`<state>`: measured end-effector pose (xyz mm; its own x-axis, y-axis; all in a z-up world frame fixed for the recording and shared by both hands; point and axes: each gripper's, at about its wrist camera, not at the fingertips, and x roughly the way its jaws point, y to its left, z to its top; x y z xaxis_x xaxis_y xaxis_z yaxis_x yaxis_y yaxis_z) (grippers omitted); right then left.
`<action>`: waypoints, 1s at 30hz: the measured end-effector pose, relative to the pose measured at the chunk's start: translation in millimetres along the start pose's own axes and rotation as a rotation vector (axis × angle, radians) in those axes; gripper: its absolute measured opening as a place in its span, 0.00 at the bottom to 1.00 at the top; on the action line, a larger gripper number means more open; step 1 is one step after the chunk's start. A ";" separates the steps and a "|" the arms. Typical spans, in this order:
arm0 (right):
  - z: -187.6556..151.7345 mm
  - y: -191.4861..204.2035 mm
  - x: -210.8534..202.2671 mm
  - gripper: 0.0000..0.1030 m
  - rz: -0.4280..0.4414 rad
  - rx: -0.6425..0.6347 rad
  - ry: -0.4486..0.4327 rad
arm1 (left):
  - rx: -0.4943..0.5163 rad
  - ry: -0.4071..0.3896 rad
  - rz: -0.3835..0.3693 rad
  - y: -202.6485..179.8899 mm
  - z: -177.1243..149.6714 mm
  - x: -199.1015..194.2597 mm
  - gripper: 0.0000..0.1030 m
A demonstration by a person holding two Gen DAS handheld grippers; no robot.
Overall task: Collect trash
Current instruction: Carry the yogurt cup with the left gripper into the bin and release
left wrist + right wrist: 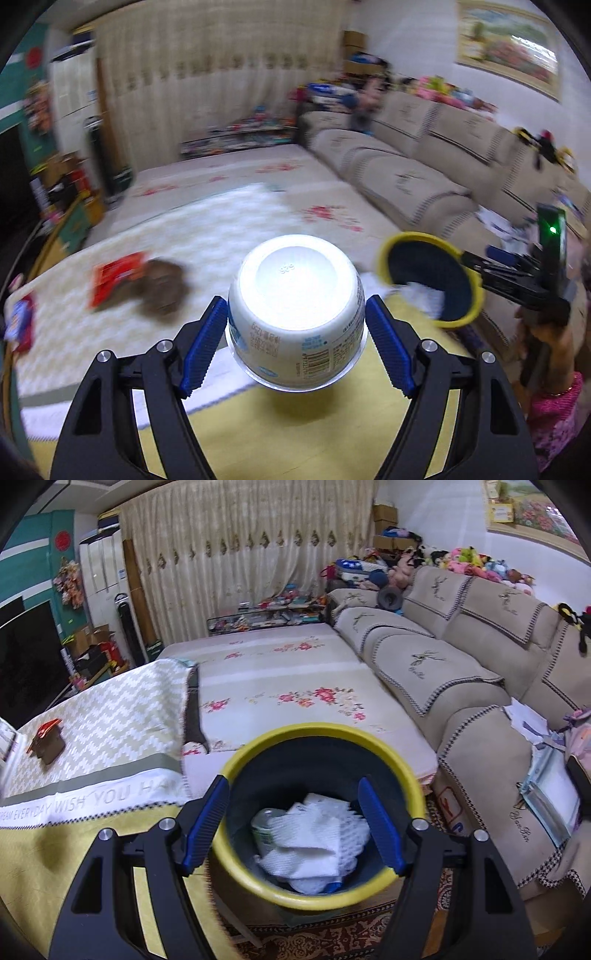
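Your left tool (295, 325) grips one white cup (295, 314), upside down, above surface (258, 435), beside bin. Your right tool (293, 825) clamps rim of one yellow bin (332, 895), held off surface edge. Bin already holds white paper wad (314, 845), possibly one cup under it, hard to tell. Left on surface: one red wrapper (46, 734) atop brown item. Cup not yet dropped in.

— What's the cup (295, 310) in the left gripper (295, 325) made of?
— Glossy white plastic with a printed label, between ribbed blue pads (205, 347) on matt black arms.

— And ahead of the right gripper (293, 827)?
— A smooth plastic bin (325, 890), yellow-rimmed, holding crumpled, embossed paper towels (314, 834). Woven cloth (103, 731) covers the surface left of it.
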<state>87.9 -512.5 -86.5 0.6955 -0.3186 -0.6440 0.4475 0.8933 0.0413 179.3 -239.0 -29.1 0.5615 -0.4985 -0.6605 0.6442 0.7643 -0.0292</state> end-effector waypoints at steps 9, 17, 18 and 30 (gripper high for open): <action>-0.4 -62.6 -23.6 0.68 -0.068 0.072 -0.049 | 0.150 0.065 -0.148 -116.2 41.2 74.3 0.74; -9.2 -102.5 -32.6 0.69 -0.118 0.125 -0.056 | 0.192 0.154 -0.179 -170.8 52.2 159.2 0.74; -10.1 -105.7 -32.2 0.69 -0.120 0.133 -0.055 | 0.193 0.156 -0.182 -174.5 52.6 169.9 0.74; -10.8 -105.3 -21.6 0.74 -0.123 0.131 -0.043 | 0.129 0.128 -0.157 -148.9 55.5 179.2 0.81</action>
<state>19.6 -596.2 -85.1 0.6531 -0.4389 -0.6171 0.5981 0.7988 0.0648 212.8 -464.9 -101.4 0.3841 -0.5444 -0.7457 0.7841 0.6188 -0.0479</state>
